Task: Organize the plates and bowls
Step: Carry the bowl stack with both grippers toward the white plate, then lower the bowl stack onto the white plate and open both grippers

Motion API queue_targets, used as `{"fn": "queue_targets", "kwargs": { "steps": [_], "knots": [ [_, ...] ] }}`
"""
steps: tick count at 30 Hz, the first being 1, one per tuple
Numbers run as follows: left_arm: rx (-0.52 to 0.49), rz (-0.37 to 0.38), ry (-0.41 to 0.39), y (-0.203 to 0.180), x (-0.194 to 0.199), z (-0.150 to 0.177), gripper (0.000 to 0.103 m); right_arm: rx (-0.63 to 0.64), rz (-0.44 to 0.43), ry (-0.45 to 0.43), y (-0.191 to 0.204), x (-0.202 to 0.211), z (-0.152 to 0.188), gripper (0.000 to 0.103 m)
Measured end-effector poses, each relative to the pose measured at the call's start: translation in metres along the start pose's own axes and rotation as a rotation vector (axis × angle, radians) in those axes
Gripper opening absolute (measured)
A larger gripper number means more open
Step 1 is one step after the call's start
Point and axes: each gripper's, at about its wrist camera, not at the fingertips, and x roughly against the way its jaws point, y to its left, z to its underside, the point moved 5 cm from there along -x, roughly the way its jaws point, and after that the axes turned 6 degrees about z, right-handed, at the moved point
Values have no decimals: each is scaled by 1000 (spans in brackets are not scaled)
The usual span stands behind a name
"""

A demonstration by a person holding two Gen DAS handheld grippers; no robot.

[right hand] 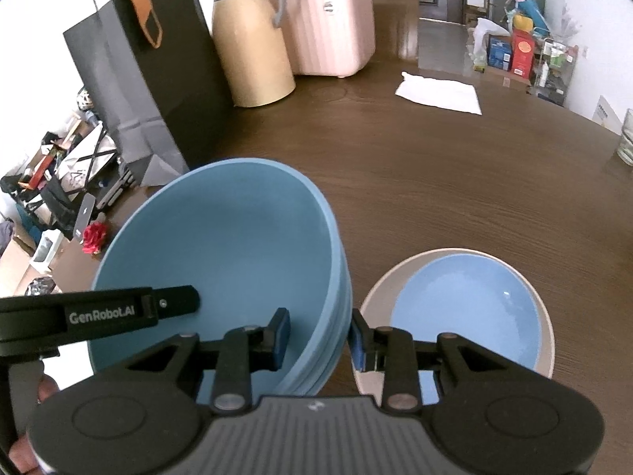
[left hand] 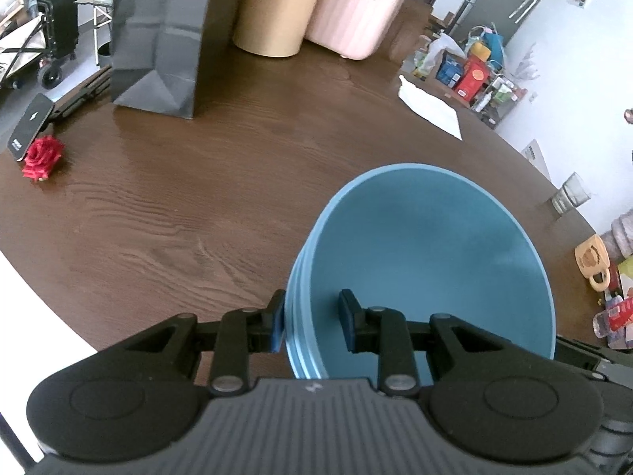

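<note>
- From the left wrist camera, the left gripper [left hand: 312, 322] straddles the near-left rim of the stack of teal bowls [left hand: 431, 261]: one finger sits outside against the stacked rims, the other inside the top bowl, with a small gap to the wall, so the fingers are partly open and not pinching.
- The top bowl holds nothing; several rims show nested beneath it, and the stack rests on the brown wooden surface [left hand: 198, 213].
- Beyond it stand a black paper bag [left hand: 158, 35], a tan jug [left hand: 277, 8] and a pink case [left hand: 356, 12], well apart from the stack. A red rose [left hand: 41, 156] lies at the far left, a white cloth [left hand: 431, 107] to the right, and a glass [left hand: 571, 194] near the right edge.
- From the right wrist camera, the right gripper [right hand: 320, 336] straddles the stack's right rim: one finger inside the top bowl, the other outside close against the rims, parted and not clamped.
- The left gripper's black arm reaches in over the stack's left side.
- Just beside the stack on the right lies a beige plate [right hand: 376, 297] with a light blue plate [right hand: 467, 308] resting in it, partly behind the outer finger.
- The bag, jug and case stand behind.
</note>
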Motion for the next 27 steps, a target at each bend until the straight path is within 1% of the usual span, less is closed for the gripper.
{"fn": "queue_targets", "kwargs": {
  "steps": [13,21,27],
  "knots": [
    [-29,36,24,-54,-19,11,28,-48,30,-12,-58,11,6,31],
    [-46,62,49,-89,-39,16,28,-84,55,-10,-99,12,8,31],
    [-55,72,67,-109,-57,19,28,-119,57,-6,-126,7,8,31]
  ]
}}
